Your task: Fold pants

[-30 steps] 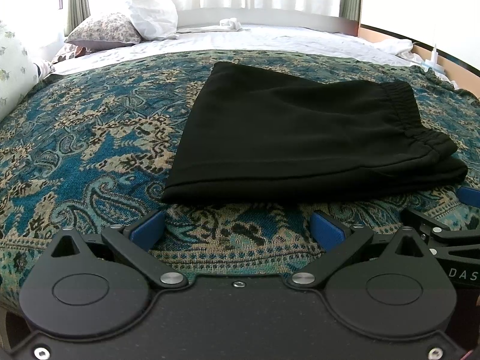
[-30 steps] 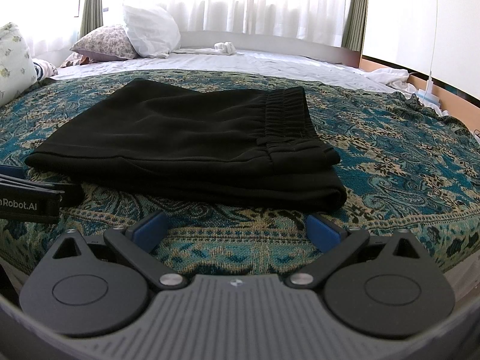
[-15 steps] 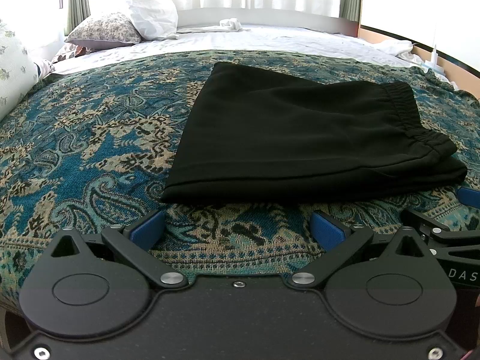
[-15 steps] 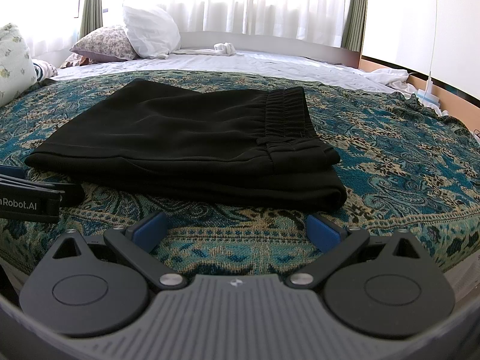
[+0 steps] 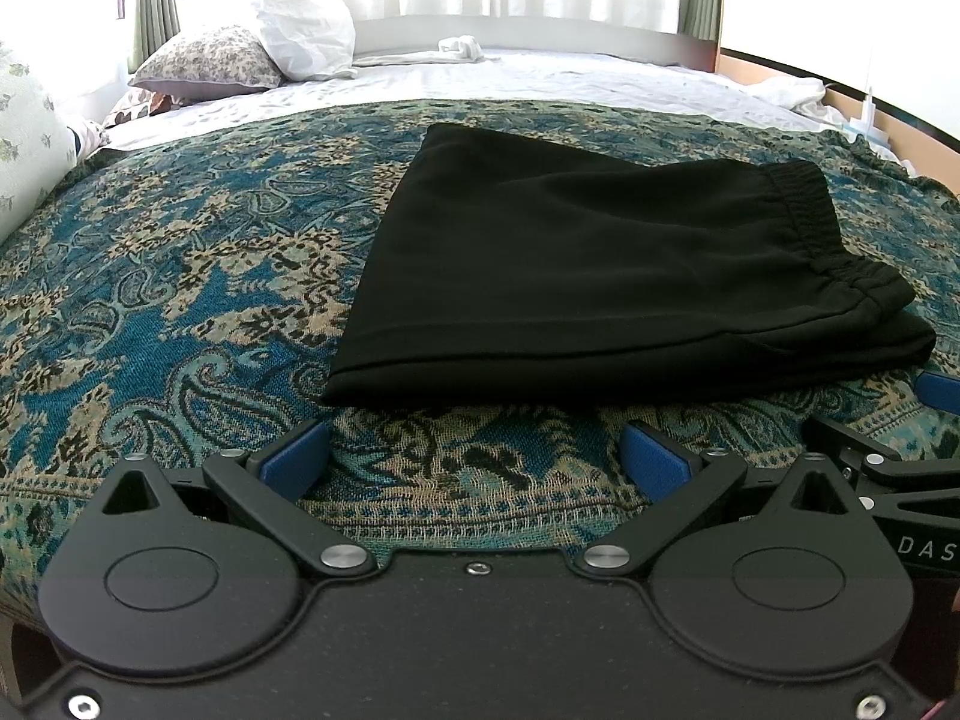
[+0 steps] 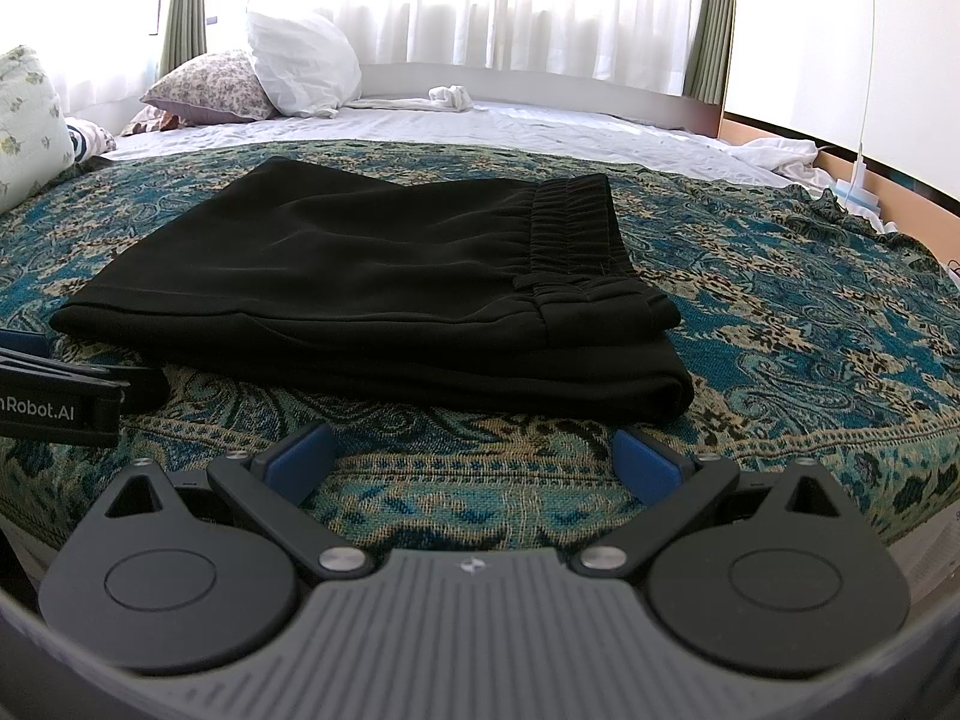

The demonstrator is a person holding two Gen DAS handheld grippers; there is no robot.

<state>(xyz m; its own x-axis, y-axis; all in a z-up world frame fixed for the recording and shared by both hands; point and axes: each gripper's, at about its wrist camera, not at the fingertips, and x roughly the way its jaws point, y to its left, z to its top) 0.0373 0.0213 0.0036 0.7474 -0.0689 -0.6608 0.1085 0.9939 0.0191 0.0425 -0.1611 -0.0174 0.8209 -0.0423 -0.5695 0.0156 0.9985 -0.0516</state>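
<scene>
Left tongs (image 5: 474, 459) spread wide, blue pads (image 5: 297, 459) well apart, nothing between them but patterned cloth. Right tongs (image 6: 474, 459) likewise spread wide, gripping nothing. Both held low at the near edge of the bed, side by side, each showing at the margin of the other's view: right tongs at the right margin of the left wrist view, left tongs at the left margin of the right wrist view.

Black pants (image 5: 606, 276) folded into a compact, roughly rectangular stack of layers, lying flat on the teal paisley bedspread (image 5: 180, 300). Just beyond both sets of tongs, near but apart from the pads. Elastic gathered waistband (image 6: 570, 222) on the right side of the stack, on the top layer; lower layers sticking out a little beneath it at the near right corner. Long near edge of the stack running across in front of both tongs, left corner in front of the left ones, right corner in front of the right ones.

Farther back on the bed: white sheet (image 6: 540, 132), white pillow (image 6: 300, 66) leaning on a floral pillow (image 6: 210, 87), a crumpled white cloth (image 6: 450, 97) by the headboard. Sheer curtains (image 6: 510, 0) behind, bright with daylight.
</scene>
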